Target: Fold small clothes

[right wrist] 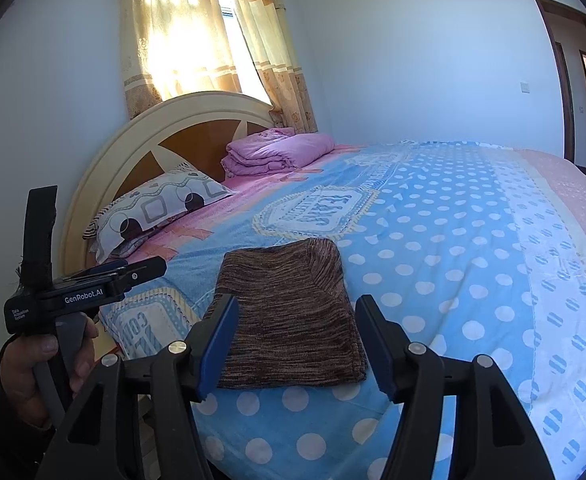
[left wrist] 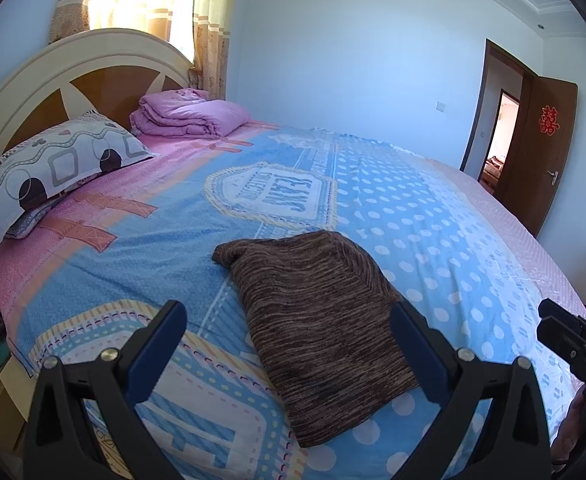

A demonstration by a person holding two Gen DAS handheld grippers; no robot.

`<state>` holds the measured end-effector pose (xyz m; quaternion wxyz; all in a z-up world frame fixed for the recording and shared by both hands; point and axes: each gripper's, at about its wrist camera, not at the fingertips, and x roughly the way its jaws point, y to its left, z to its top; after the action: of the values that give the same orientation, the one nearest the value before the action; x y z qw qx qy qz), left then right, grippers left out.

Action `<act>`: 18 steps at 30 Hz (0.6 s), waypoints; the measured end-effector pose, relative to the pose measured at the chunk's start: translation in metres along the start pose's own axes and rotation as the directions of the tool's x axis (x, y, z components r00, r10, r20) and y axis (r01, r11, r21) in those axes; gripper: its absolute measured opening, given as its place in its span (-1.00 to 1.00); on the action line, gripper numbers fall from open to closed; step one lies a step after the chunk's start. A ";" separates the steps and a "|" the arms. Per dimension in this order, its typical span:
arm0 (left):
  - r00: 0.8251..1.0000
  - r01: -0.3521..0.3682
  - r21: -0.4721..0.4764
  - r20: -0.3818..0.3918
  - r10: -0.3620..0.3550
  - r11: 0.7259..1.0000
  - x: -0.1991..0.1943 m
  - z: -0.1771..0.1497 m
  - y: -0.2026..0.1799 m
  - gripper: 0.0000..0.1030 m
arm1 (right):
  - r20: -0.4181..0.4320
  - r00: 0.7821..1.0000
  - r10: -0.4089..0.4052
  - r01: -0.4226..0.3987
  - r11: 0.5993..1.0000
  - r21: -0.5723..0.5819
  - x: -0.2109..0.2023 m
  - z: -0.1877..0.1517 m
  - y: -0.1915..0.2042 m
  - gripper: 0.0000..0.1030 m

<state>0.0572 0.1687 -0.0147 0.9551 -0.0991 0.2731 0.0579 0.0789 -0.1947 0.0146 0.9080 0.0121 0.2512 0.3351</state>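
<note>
A brown striped knit garment (left wrist: 313, 312) lies folded into a flat rectangle on the bed cover, near the front edge. In the right wrist view the garment (right wrist: 289, 320) sits straight ahead. My left gripper (left wrist: 286, 312) hovers over its near end, open, with nothing between the blue pads. My right gripper (right wrist: 297, 308) is open too, with its fingers either side of the garment's near edge and apart from it. From the right wrist view, the left gripper (right wrist: 149, 269) shows side-on at the left, held by a hand (right wrist: 45, 364). Part of the right gripper's black body (left wrist: 569, 340) appears at the right edge.
The bed cover (left wrist: 413, 220) is blue with white dots and pink borders. A patterned pillow (left wrist: 53, 168) and a folded pink quilt (left wrist: 189, 116) lie by the headboard (left wrist: 65, 64). A curtained window (right wrist: 197, 40) is behind. An open wooden door (left wrist: 541, 152) stands at the far right.
</note>
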 end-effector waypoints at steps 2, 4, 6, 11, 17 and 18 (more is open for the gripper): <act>1.000 -0.001 0.002 -0.001 0.001 1.000 0.000 0.000 0.000 1.00 | 0.004 1.000 -0.001 0.001 1.000 0.001 0.000 0.000 -0.001 0.21; 1.000 0.001 0.001 -0.002 -0.001 1.000 0.001 0.000 -0.001 1.00 | 0.005 1.000 -0.002 0.002 1.000 0.002 0.000 0.000 -0.002 0.21; 1.000 -0.006 0.004 -0.006 0.006 1.000 0.002 -0.001 0.000 1.00 | 0.005 1.000 -0.002 0.002 1.000 0.002 -0.001 -0.001 -0.002 0.22; 1.000 -0.009 -0.002 -0.011 0.009 1.000 0.003 -0.001 0.002 1.00 | 0.013 1.000 0.000 0.000 1.000 -0.001 -0.002 0.000 -0.002 0.22; 1.000 -0.001 -0.001 -0.020 0.001 1.000 0.004 0.001 0.004 1.00 | 0.028 1.000 -0.001 0.001 1.000 -0.009 -0.004 0.000 -0.002 0.22; 1.000 -0.003 0.000 -0.020 0.003 1.000 0.004 0.001 0.004 1.00 | 0.029 1.000 -0.001 0.001 1.000 -0.010 -0.004 0.000 -0.002 0.22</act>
<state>0.0605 0.1732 -0.0164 0.9523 -0.0992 0.2826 0.0586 0.0775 -0.1992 0.0159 0.9118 0.0123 0.2361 0.3358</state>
